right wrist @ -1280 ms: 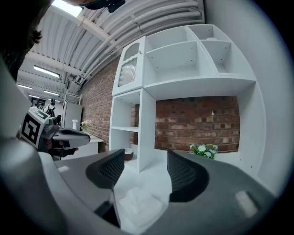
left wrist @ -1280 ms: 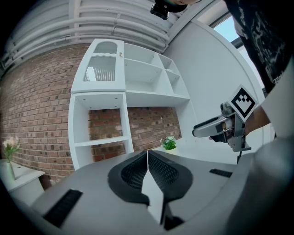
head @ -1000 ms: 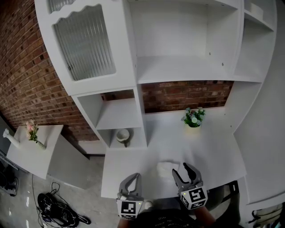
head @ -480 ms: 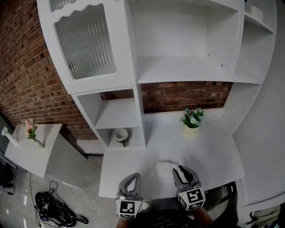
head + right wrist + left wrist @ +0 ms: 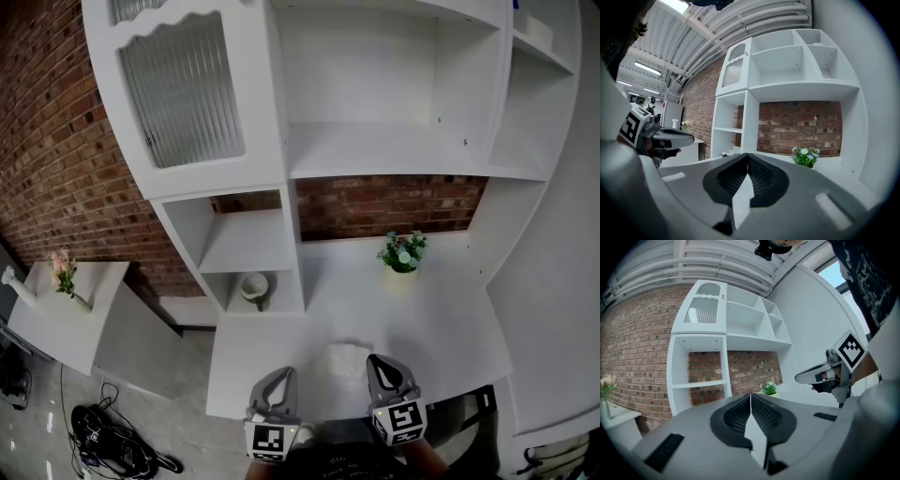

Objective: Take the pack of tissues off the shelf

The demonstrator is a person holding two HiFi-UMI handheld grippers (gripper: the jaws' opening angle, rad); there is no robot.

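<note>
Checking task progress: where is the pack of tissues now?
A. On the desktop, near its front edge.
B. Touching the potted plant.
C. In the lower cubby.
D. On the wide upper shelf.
A: the pack of tissues lies on the white desktop, close to its front edge.

The pack of tissues (image 5: 347, 358) is a small, pale white, soft-looking packet. It lies flat on the white tabletop (image 5: 441, 314), close to its front edge and well clear of the shelf unit (image 5: 375, 150). Its finer details are too small to tell.
</note>
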